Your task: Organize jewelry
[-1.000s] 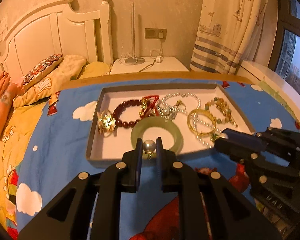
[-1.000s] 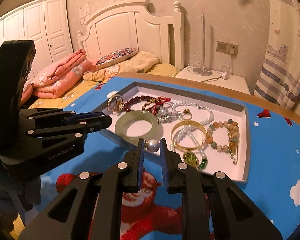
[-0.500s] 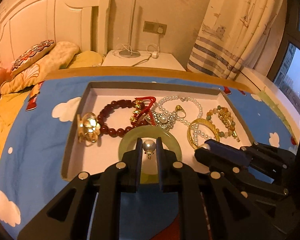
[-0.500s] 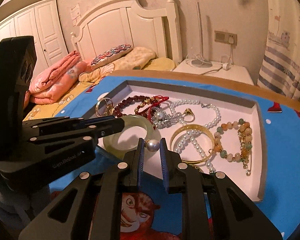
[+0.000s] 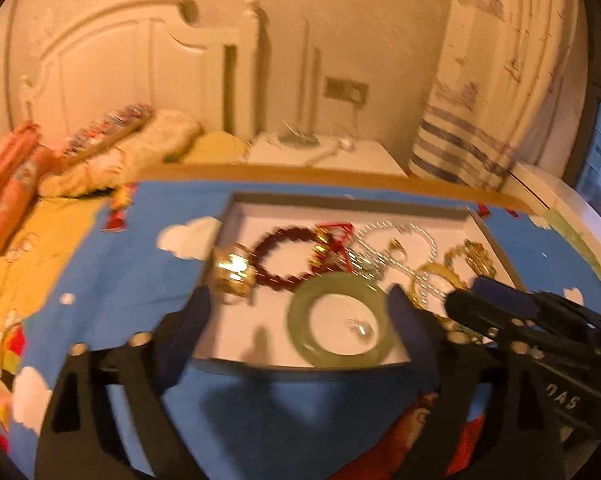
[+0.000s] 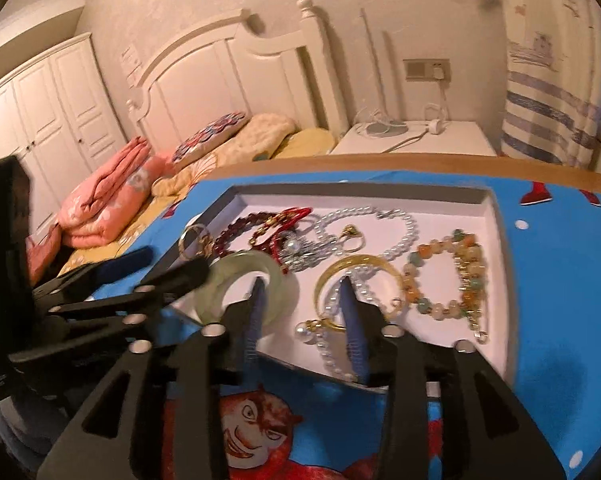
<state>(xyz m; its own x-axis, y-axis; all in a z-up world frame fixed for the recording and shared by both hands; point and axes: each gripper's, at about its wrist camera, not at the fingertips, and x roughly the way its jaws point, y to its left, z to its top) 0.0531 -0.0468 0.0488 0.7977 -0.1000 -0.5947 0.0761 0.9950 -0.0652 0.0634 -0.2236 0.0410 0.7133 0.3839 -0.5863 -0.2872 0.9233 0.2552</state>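
The left gripper (image 5: pixel 300 312) has its fingers (image 5: pixel 194 312) spread wide and still opening, with nothing pinched. Between them, inside the green jade bangle (image 5: pixel 338 320), lies a pearl earring (image 5: pixel 360 330) on the white floor of the tray (image 5: pixel 340 200). The bangle sits against the tray's near edge.

The right gripper (image 6: pixel 302 300) has its fingers (image 6: pixel 350 308) partly spread and opening, pressing on nothing. A second pearl earring (image 6: pixel 303 330) lies on the tray floor between them, beside the gold bangle (image 6: pixel 360 264) and a pearl strand (image 6: pixel 332 344) that runs to the near rim.

The tray floor is crowded toward the back and middle: a dark red bead bracelet (image 5: pixel 284 254), a gold ornament (image 5: pixel 232 274) at the left wall, a mixed stone bracelet (image 6: pixel 448 276) near the right wall. Bare floor shows at the near left corner and along the far wall.

The left view is blurred and shows the window side; only the right view shows the wardrobe (image 6: pixel 48 100) and the folded pink bedding (image 6: pixel 108 200). The tray rests on a blue cartoon cloth (image 6: pixel 560 280) over the bench.
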